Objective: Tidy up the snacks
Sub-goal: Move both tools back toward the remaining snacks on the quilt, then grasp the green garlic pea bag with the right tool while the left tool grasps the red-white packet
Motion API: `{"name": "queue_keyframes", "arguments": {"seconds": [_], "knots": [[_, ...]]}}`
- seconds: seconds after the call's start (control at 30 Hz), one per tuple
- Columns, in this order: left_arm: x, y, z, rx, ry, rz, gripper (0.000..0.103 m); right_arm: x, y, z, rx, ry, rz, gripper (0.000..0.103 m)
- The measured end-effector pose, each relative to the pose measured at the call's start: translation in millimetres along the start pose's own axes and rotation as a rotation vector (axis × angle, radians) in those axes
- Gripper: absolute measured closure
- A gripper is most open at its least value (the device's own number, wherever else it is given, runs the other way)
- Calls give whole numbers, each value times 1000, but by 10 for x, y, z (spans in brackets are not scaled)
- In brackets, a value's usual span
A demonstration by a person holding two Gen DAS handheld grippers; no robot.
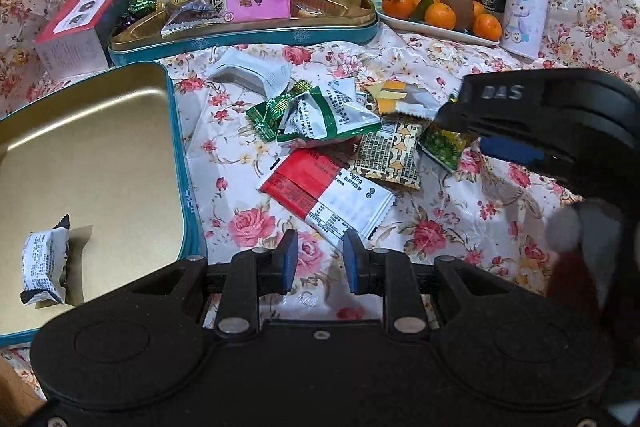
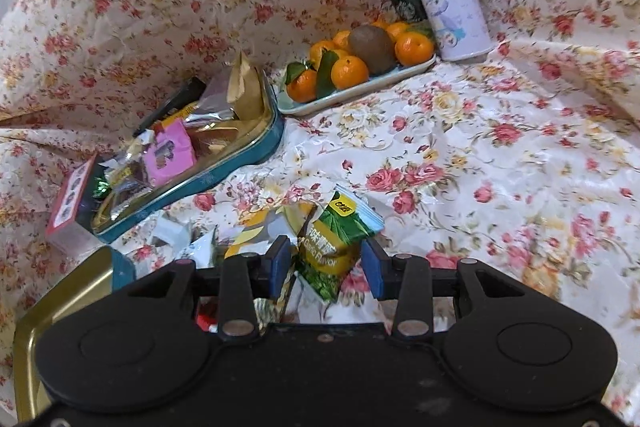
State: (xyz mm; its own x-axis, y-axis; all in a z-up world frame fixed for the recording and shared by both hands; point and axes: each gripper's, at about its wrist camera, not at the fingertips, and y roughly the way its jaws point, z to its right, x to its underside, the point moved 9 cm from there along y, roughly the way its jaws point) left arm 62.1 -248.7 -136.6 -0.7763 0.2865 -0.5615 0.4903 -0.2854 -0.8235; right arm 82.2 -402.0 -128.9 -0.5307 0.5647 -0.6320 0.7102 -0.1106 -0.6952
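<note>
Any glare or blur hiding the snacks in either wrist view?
Left wrist view: soft sheen on the gold-lined teal tin lid, blurred red-and-grey blob at the right edge, snack packets sharp. Right wrist view: the green garlic-flavour snack packet between the right hand-held gripper fingers is slightly soft; fisheye bends the floral tablecloth.

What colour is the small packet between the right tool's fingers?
Green and yellow snack packet, clearest in the right wrist view.

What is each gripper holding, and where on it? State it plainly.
The left gripper holds nothing; its jaws are open above the cloth. The right gripper is open around the green garlic-flavor snack packet, near its lower half, not yet clamped.
</note>
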Motion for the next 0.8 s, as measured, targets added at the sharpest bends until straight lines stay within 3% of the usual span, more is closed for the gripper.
{"name": "queue_keyframes", "arguments": {"seconds": [0.23,0.47,0.8], "knots": [[11,4,-10,-2,-2,3,66,-30,78,213,64,-17,3,61],[31,-5,26,-15,14,9,65,-51,-77,547,214,-14,65,61],[20,-6,24,-17,9,3,65,-170,26,282,141,-127,147,61]]}}
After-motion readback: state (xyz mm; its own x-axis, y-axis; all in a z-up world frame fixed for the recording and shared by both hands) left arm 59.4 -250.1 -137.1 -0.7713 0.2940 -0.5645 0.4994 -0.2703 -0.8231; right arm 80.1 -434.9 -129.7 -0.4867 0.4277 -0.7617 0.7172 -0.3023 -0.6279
